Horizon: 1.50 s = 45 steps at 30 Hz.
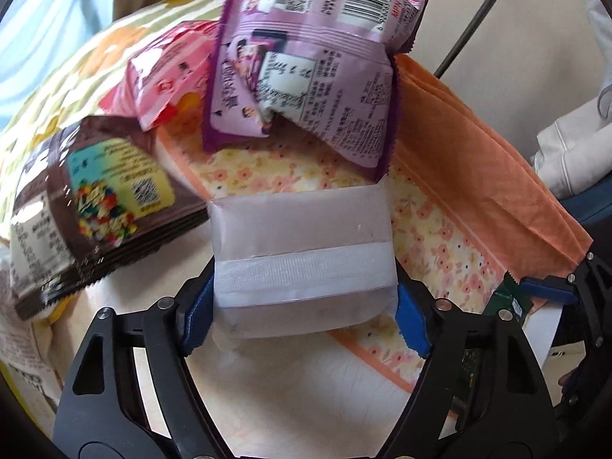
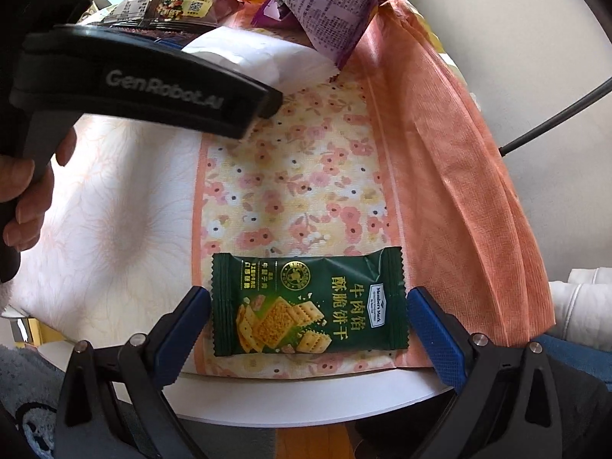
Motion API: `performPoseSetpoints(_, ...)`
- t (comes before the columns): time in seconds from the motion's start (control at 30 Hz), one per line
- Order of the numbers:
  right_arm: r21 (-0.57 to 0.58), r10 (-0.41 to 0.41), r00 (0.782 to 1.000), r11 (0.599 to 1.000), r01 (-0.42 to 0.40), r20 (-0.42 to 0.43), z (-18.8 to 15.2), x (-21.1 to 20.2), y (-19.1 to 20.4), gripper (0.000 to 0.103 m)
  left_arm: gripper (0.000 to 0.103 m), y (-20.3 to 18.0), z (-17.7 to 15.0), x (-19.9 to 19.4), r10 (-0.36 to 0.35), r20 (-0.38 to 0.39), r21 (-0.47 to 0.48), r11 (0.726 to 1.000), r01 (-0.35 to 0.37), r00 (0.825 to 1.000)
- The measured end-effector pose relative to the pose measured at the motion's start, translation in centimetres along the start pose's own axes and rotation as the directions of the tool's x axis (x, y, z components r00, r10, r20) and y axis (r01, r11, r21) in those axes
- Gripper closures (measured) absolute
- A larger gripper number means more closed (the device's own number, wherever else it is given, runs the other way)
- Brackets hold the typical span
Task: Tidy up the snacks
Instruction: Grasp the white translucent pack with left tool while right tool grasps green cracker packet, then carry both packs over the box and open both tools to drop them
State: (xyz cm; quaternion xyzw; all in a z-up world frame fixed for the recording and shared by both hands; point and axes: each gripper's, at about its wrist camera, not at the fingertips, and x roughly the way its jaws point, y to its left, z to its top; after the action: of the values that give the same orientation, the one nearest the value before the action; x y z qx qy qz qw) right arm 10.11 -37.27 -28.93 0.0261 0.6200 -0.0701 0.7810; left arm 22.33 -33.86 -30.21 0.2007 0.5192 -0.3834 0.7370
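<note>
Left wrist view: my left gripper (image 1: 302,306) is clamped on a translucent white pack (image 1: 302,252), its blue pads (image 1: 197,317) pressed against both sides. The pack has a white band across its middle and is held above the floral cloth (image 1: 440,237). Beyond it, a purple bag (image 1: 306,72) stands tilted, its lower corner touching the pack's far right corner. A pink bag (image 1: 164,76) lies just left of the purple one, partly behind it. A brown bag (image 1: 99,202) lies to the near left, slightly blurred. An orange bag (image 1: 478,145) with pleated sides runs along the right edge of the cloth. My right gripper (image 1: 550,290) shows at the right edge, its blue pad over a green corner.

Right wrist view: my right gripper (image 2: 310,306) stands apart, one pad either side of a green cracker pack (image 2: 306,304). I cannot tell whether the pads touch the wrapper; they are just beside its short ends. The pack lies flat on the floral cloth (image 2: 298,176), near the table edge (image 2: 306,401), with the orange bag (image 2: 451,160) touching or just beside its right end. The body of the left gripper (image 2: 153,88) crosses the upper left, held in a hand (image 2: 26,191). The purple bag (image 2: 332,7) and brown bag (image 2: 172,4) sit at the far end.
</note>
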Motion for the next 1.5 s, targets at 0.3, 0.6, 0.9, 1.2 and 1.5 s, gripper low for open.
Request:
performPoseSetpoints(0.3, 0.005, 0.024, 1.000, 1.000, -0.024, 0.019, -1.6, -0.2, -0.7, 0.011, 0.029, 0.6, -2.8, -1.4, -0.011, -0.006, -0.016, 1.000, 0.011, 1.000)
performPoseSetpoints(0.6, -0.005, 0.036, 0.998, 0.999, -0.035, 0.043, -2.9, -0.8, -1.6, 0.028, 0.029, 0.5, -4.5, -2.1, -0.018, -0.012, -0.040, 0.999, 0.018, 1.000)
performPoseSetpoints(0.9, -0.030, 0.046, 0.996, 0.999, -0.043, 0.074, -3.5, -2.3, -1.4, 0.045, 0.029, -0.6, -6.0, -4.1, -0.014, 0.007, -0.057, 0.998, 0.015, 1.000)
performPoseSetpoints(1.2, -0.050, 0.037, 0.994, 0.998, -0.032, 0.105, -4.2, -3.8, -2.4, 0.047, 0.029, -0.8, -6.3, -7.2, 0.006, 0.051, -0.091, 0.996, -0.002, 0.999)
performPoseSetpoints(1.5, -0.088, 0.044, 0.982, 0.996, -0.028, 0.182, -3.6, -9.3, -3.1, 0.047, 0.029, -0.5, -5.5, -13.8, 0.056, 0.151, -0.164, 0.986, -0.031, 0.987)
